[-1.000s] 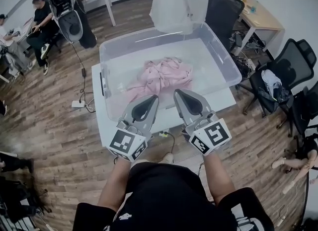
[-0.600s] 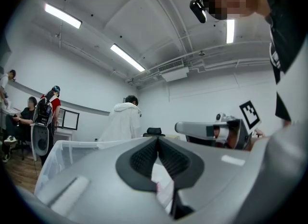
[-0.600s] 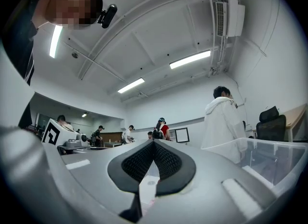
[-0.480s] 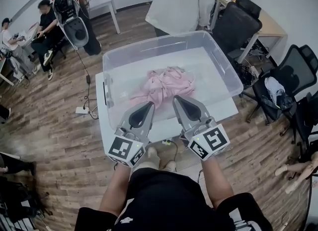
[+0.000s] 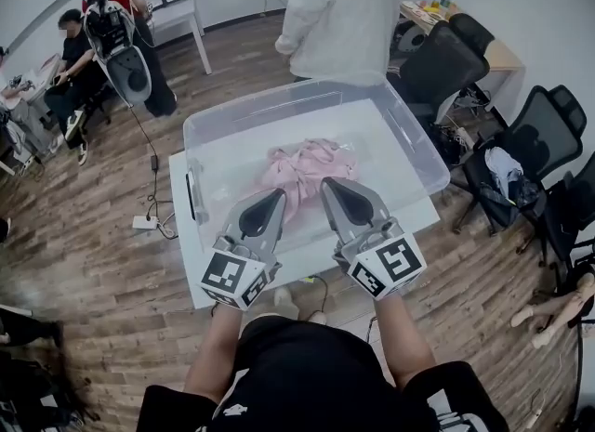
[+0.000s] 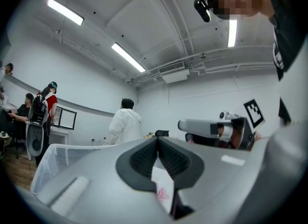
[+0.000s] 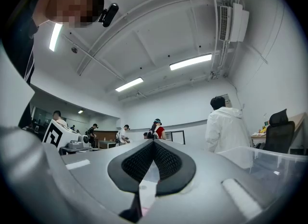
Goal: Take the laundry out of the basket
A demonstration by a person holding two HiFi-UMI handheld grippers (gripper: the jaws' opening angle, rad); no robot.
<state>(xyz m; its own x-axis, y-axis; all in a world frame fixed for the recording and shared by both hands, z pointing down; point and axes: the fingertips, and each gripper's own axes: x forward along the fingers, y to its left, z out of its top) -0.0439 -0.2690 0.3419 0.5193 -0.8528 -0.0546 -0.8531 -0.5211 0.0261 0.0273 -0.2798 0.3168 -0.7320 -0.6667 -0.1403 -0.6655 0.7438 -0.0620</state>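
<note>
Crumpled pink laundry (image 5: 302,165) lies in the middle of a large clear plastic bin (image 5: 279,98) on a white table (image 5: 296,252). My left gripper (image 5: 275,196) and right gripper (image 5: 327,183) are held side by side at the bin's near wall, tips just short of the laundry. Both point level across the bin. In the left gripper view the left gripper's (image 6: 158,138) jaws meet at the tip with nothing between them. The right gripper (image 7: 153,141) looks the same in its own view. Neither touches the cloth.
A person in a white coat (image 5: 339,12) stands at the bin's far side. Black office chairs (image 5: 530,133) crowd the right. Several people (image 5: 112,31) sit or stand at the far left. A power strip with a cable (image 5: 146,221) lies on the wooden floor left of the table.
Both grippers have moved forward together, from in front of the bin to its near wall, closer to the pink laundry. Their jaws have stayed shut.
</note>
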